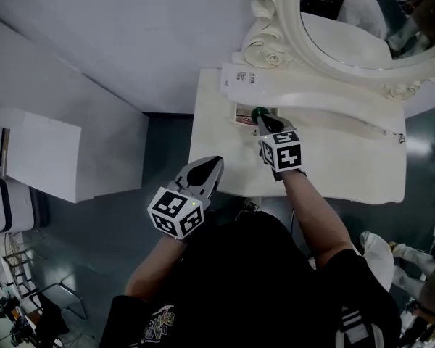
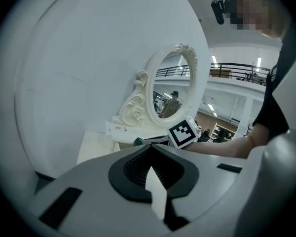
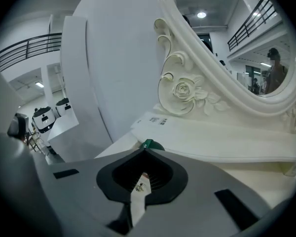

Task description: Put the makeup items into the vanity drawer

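Note:
On the white vanity top (image 1: pixel 225 165), my right gripper (image 1: pixel 264 122) has its jaws together. A small green item (image 1: pixel 259 113) sits right at its tips, also seen in the right gripper view (image 3: pixel 149 144) and the left gripper view (image 2: pixel 137 142). I cannot tell whether the tips pinch it. A flat reddish makeup palette (image 1: pixel 242 114) lies just left of the green item. My left gripper (image 1: pixel 205 171) hangs shut and empty over the vanity's front edge. No drawer is visible.
An ornate oval mirror (image 1: pixel 362 49) on its carved white frame (image 3: pixel 187 90) stands along the back of the vanity. A white label card (image 1: pixel 239 78) leans at the frame's base. To the left are a white wall and boxes (image 1: pixel 36 158), with grey floor below.

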{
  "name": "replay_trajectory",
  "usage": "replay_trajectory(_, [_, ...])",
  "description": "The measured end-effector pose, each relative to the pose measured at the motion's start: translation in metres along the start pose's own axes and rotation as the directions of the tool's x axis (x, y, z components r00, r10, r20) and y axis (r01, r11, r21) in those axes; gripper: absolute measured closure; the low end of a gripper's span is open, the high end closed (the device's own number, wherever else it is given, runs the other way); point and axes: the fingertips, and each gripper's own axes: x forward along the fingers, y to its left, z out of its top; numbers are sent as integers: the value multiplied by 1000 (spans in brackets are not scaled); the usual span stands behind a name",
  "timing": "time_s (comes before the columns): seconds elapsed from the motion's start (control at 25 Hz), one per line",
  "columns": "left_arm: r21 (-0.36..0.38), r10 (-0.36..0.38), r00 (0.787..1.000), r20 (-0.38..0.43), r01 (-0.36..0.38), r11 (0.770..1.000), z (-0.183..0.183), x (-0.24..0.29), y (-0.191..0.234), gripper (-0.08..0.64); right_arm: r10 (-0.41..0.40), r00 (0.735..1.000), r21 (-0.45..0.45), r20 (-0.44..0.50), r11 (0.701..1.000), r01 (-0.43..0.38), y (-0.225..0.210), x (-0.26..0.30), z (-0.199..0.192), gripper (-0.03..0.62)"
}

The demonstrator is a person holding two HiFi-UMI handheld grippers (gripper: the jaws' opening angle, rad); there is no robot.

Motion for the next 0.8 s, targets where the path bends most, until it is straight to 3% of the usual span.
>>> replay_trajectory(0.8, [-65, 44, 999, 18, -43, 997, 2, -5, 41, 558, 72, 977, -65, -200, 994, -87, 29, 56, -8, 561])
